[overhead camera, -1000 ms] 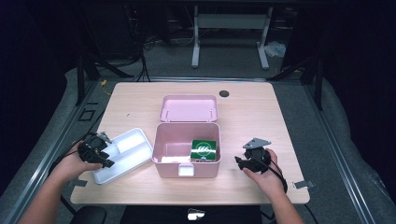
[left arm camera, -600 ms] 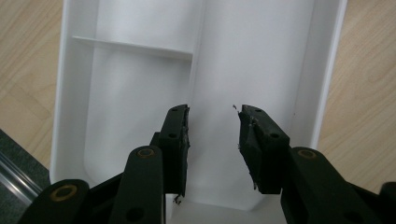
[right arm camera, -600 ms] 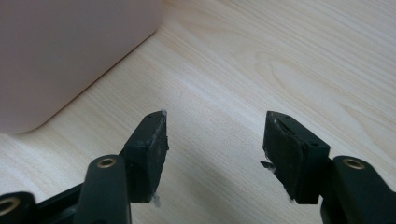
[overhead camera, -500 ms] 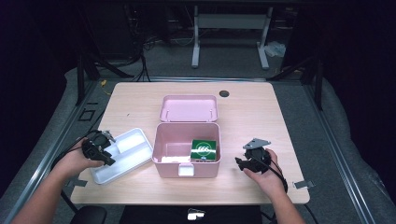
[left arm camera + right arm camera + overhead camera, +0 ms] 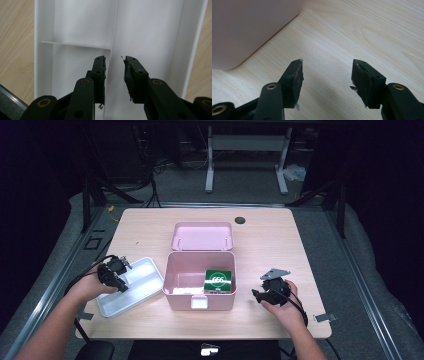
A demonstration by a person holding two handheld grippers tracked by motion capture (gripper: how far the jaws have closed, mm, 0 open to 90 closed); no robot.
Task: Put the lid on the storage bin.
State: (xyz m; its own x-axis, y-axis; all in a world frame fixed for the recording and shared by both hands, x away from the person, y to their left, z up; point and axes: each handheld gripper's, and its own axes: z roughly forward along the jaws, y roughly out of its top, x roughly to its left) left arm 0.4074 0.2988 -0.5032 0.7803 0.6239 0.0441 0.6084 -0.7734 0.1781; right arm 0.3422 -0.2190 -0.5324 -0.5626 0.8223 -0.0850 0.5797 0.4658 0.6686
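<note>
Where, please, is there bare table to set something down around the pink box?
Free: the table right of the box and lid, back to the round hole; also the far-left corner behind the tray. Crowded: the left gripper over the tray beside the box, and the right gripper near the front right.

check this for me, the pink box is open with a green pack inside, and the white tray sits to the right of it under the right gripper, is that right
Not quite. The pink box is open with the green pack inside, but the white tray sits to its left, under the left gripper, as the high view shows. The right gripper is over bare table on the other side.
</note>
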